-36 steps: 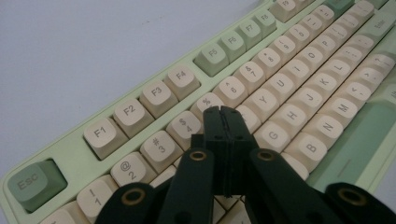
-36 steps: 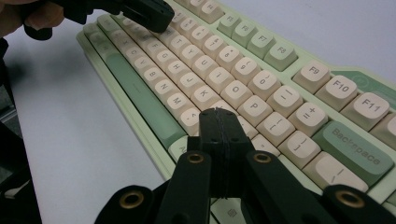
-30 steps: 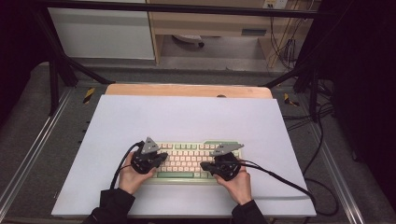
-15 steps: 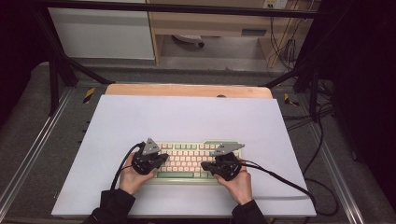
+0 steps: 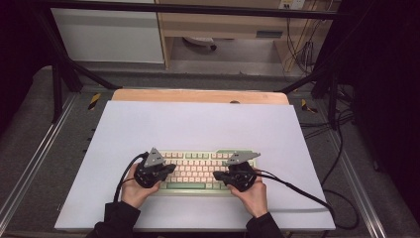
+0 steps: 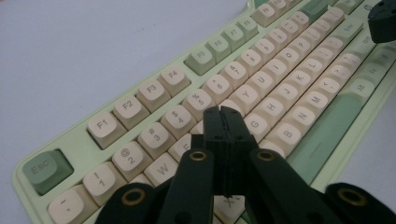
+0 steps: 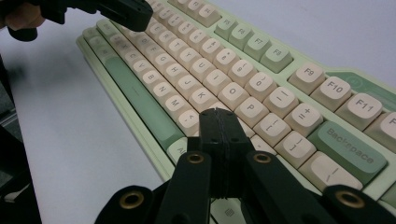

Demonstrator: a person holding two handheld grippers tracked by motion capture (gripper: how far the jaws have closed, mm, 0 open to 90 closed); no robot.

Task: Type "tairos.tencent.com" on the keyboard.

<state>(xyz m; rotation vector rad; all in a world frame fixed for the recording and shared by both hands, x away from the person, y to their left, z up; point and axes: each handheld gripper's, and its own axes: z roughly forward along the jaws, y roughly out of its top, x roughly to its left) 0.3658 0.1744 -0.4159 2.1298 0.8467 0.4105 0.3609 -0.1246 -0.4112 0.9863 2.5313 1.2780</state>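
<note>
Keyboard (image 5: 198,171) on pale table (image 5: 198,124); wooden shelving (image 5: 223,25) beyond.

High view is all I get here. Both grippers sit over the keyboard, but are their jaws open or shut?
Observer: Both shut. In the left gripper view, the left gripper has its jaws pressed together with nothing between them.
Operator: And the right one?
Observer: Same. The right gripper has its jaws closed flat on each other, empty.
Operator: Which keys are they over?
Observer: The left tip sits over the keyboard near the letter row left of G; the key right under it is hidden.
Operator: And the right tip?
Observer: It sits in front of the P key, left of the green Backspace key.
</note>
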